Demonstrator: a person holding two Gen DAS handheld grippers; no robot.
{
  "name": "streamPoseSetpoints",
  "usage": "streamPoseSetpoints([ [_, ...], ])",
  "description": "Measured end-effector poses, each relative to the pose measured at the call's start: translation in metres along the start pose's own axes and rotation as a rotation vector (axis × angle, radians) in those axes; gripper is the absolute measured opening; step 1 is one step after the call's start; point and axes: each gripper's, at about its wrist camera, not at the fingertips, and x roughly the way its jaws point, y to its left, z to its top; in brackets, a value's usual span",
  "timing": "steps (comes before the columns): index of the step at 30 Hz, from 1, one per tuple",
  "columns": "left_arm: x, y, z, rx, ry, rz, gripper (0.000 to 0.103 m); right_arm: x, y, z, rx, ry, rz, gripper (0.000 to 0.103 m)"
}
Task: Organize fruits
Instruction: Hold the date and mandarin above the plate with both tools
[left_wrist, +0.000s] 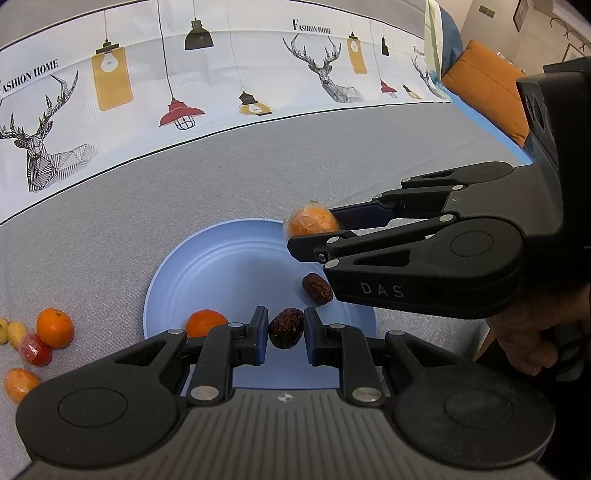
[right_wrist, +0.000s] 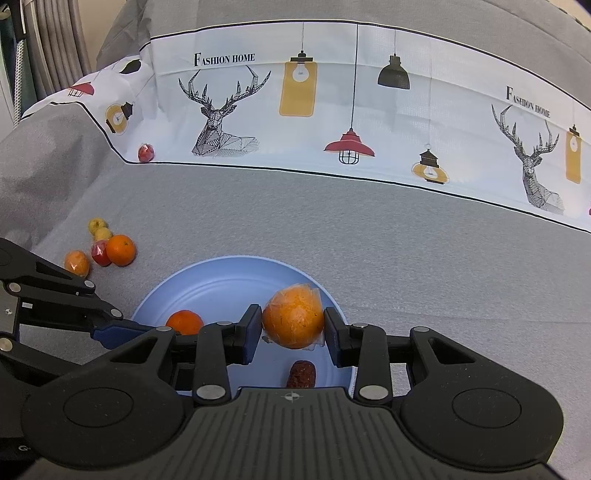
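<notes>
A blue plate (left_wrist: 221, 266) lies on the grey cloth; it also shows in the right wrist view (right_wrist: 221, 284). My left gripper (left_wrist: 286, 334) is over the plate's near part with a dark red date (left_wrist: 286, 332) between its jaws, small gaps showing at each pad. A second date (left_wrist: 317, 288) and an orange (left_wrist: 205, 323) lie on the plate. My right gripper (right_wrist: 293, 323) is shut on a plastic-wrapped orange (right_wrist: 293, 317) and holds it above the plate's right side. That orange also shows in the left wrist view (left_wrist: 312, 221).
A cluster of loose fruit lies on the cloth left of the plate: an orange (right_wrist: 121, 250), a wrapped red fruit (right_wrist: 100, 254), a wrapped orange (right_wrist: 77, 263) and two yellow fruits (right_wrist: 98, 224). Another red fruit (right_wrist: 146, 153) sits far back on the printed cloth (right_wrist: 332, 103).
</notes>
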Motion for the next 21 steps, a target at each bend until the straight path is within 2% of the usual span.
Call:
streamPoseSetpoints([
  [21,-0.0005,-0.0027,0.0016,0.007,-0.002,0.001,0.022,-0.0001,0.0003,-0.0002,0.0,0.0,-0.002,0.038],
])
